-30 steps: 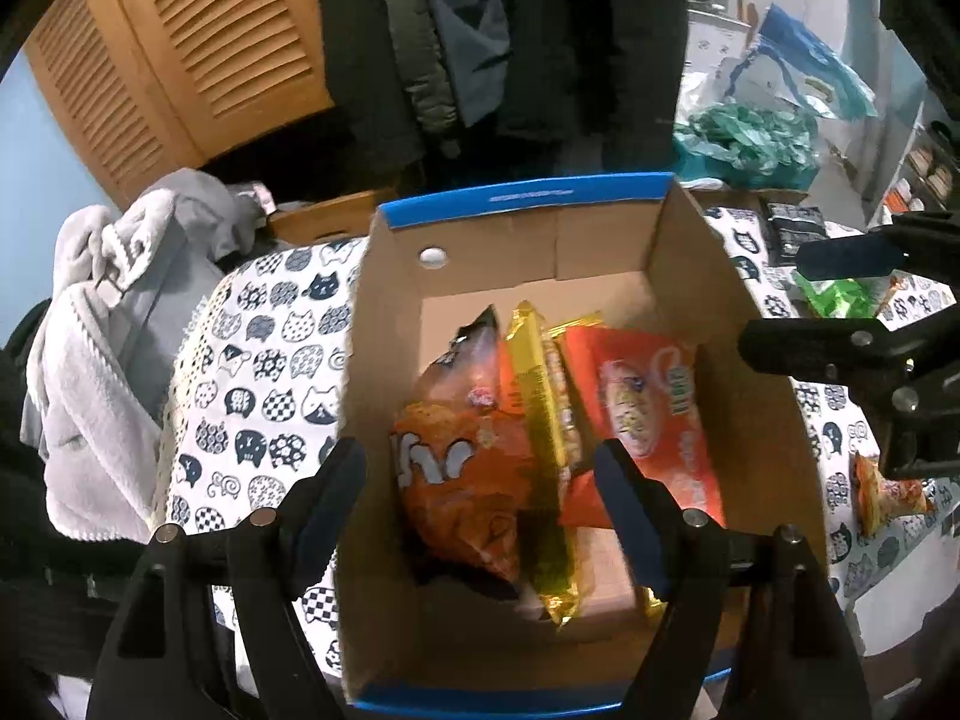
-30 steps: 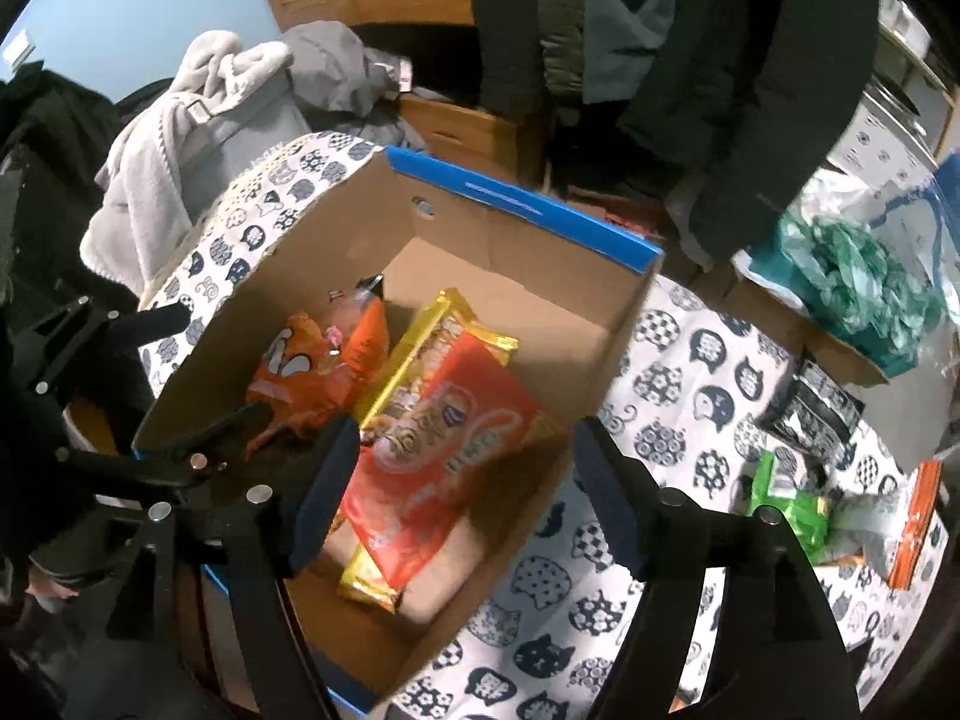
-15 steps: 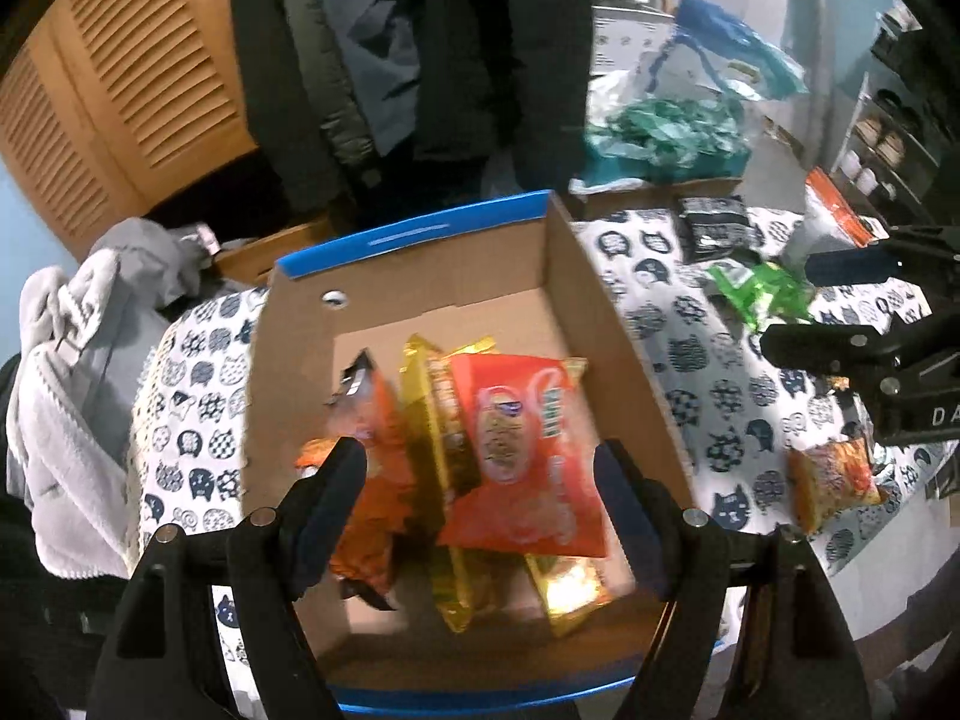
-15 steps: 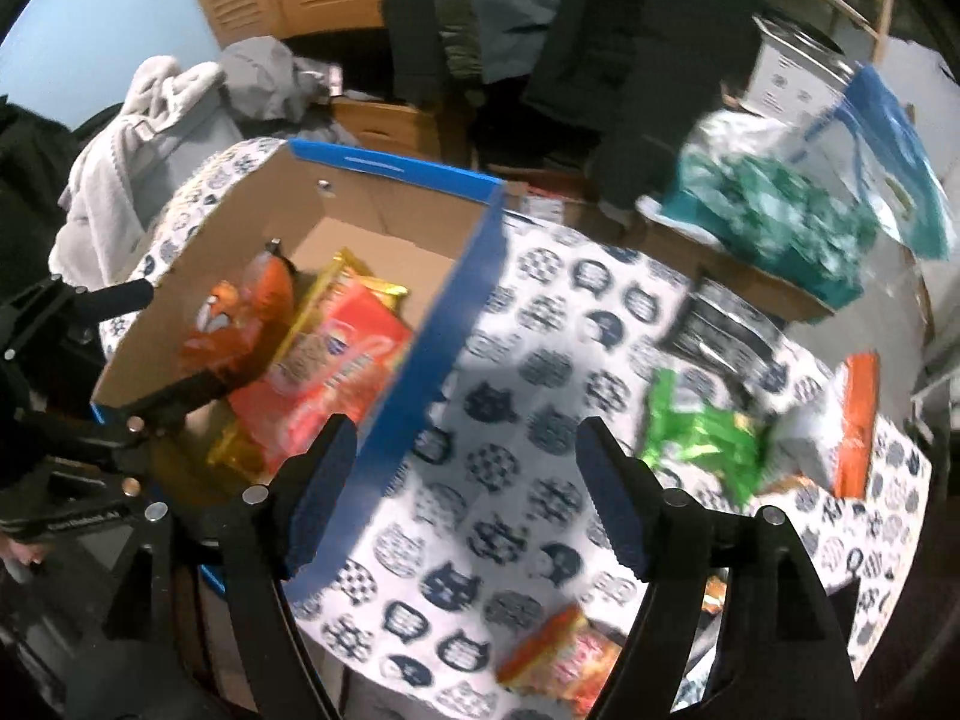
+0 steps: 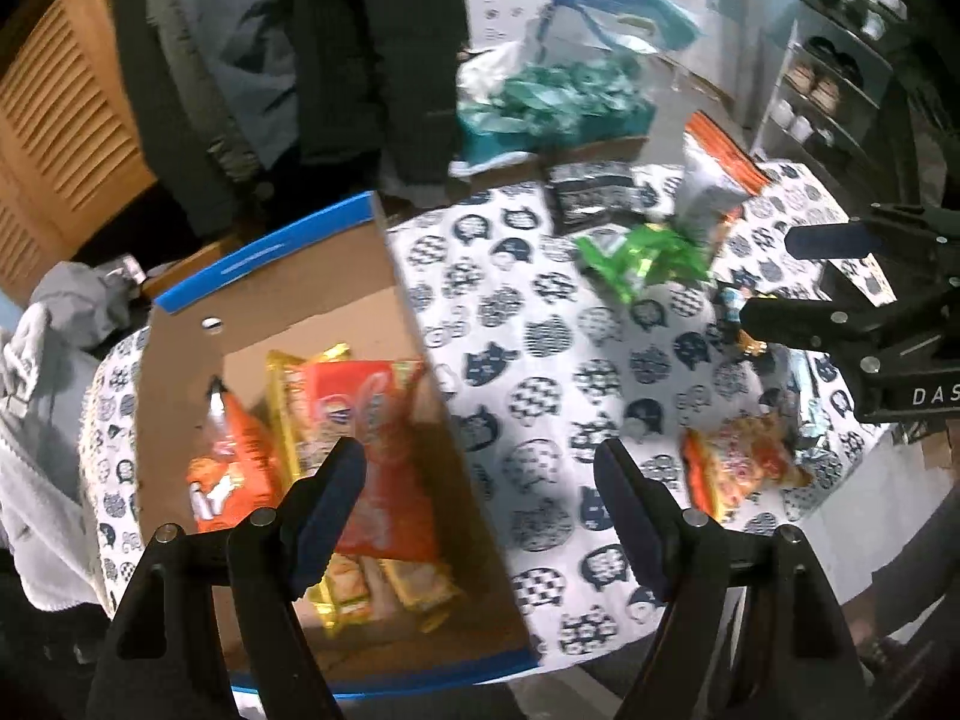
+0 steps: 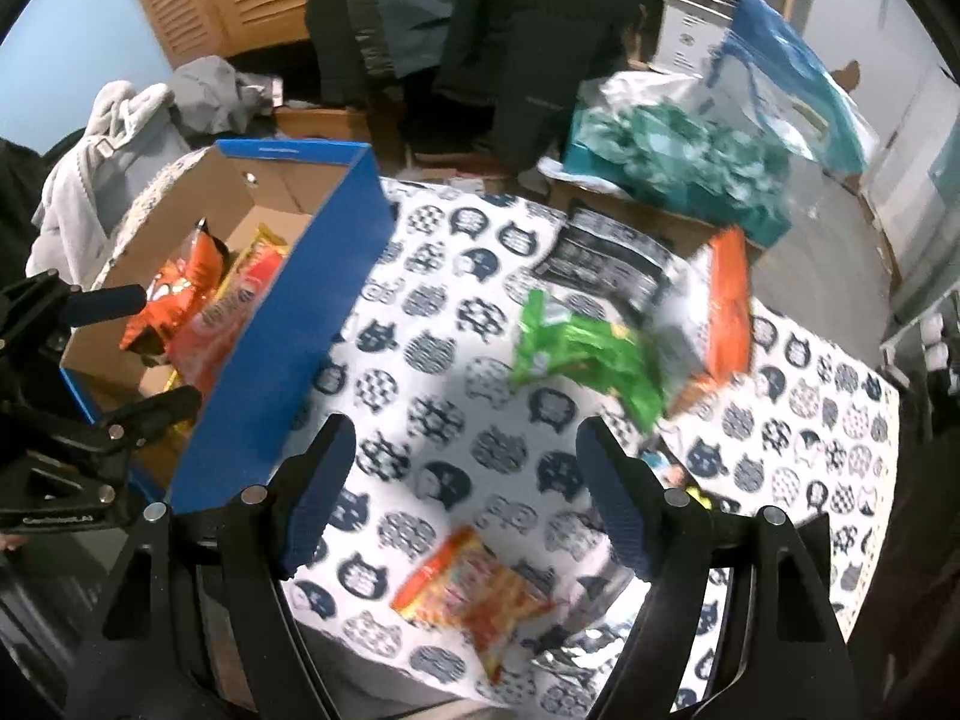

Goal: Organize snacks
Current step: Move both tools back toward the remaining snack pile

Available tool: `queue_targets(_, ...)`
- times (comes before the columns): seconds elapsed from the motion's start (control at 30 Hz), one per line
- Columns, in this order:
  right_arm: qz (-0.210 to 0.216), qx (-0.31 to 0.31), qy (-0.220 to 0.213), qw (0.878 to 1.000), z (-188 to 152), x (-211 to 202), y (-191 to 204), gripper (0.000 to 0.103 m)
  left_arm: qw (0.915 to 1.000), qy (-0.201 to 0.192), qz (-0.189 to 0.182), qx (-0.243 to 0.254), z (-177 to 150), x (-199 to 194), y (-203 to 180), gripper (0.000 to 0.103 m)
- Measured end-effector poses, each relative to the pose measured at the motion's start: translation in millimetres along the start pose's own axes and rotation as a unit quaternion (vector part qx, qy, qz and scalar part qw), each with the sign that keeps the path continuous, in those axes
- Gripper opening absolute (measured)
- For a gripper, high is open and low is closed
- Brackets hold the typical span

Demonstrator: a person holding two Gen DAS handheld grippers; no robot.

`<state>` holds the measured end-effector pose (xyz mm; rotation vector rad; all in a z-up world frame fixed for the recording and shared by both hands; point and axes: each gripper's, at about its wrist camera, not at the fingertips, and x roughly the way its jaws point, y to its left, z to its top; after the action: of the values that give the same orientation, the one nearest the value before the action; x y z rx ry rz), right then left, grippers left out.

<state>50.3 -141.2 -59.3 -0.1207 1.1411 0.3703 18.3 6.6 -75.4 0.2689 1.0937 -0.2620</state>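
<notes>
A blue-edged cardboard box (image 5: 324,276) (image 6: 288,330) on the left of the cat-print table holds an orange bag (image 5: 231,468), a gold pack (image 5: 285,396) and a red-orange pack (image 5: 372,420). Loose on the cloth lie a green packet (image 6: 582,348) (image 5: 648,258), a silver-orange bag (image 6: 714,306) (image 5: 714,186), a black packet (image 6: 606,258) (image 5: 591,195) and an orange snack bag (image 6: 474,594) (image 5: 738,462). My left gripper (image 5: 480,510) is open and empty over the box's right wall. My right gripper (image 6: 462,504) is open and empty above the orange snack bag.
A bag of teal wrapped items (image 6: 678,162) on a carton stands behind the table. Dark coats (image 6: 480,18) hang at the back. Grey clothes (image 6: 114,138) are piled at left. The table's front edge (image 6: 420,660) is close below my right gripper. Shelves (image 5: 840,78) stand at right.
Both grippers have swung right, away from above the box towards the loose snacks on the cloth. Both stay open and empty.
</notes>
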Motion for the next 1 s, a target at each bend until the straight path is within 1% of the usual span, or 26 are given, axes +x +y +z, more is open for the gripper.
queue_targets(0.3,-0.013,0.033,0.007,0.999,-31,-2,-41,0.078,0.9985,0.017,-0.009,0.050,5,12,-54,0.080)
queue_targets(0.5,-0.027,0.061,0.019,0.998,-52,3,-69,0.078,0.9958,0.031,-0.012,0.085,4,25,-85,0.080)
queue_targets(0.6,-0.033,0.073,0.032,0.996,-62,12,-80,0.078,0.9947,0.044,-0.020,0.090,2,34,-97,0.080)
queue_targets(0.73,-0.039,0.081,0.053,0.995,-76,29,-89,0.078,0.9934,0.058,-0.020,0.097,-1,47,-109,0.080)
queue_targets(0.87,-0.042,0.090,0.076,0.992,-89,45,-97,0.078,0.9930,0.069,-0.030,0.091,-2,55,-114,0.080)
queue_targets(1.0,-0.042,0.099,0.090,0.990,-98,56,-103,0.078,0.9928,0.079,-0.034,0.083,0,64,-118,0.080)
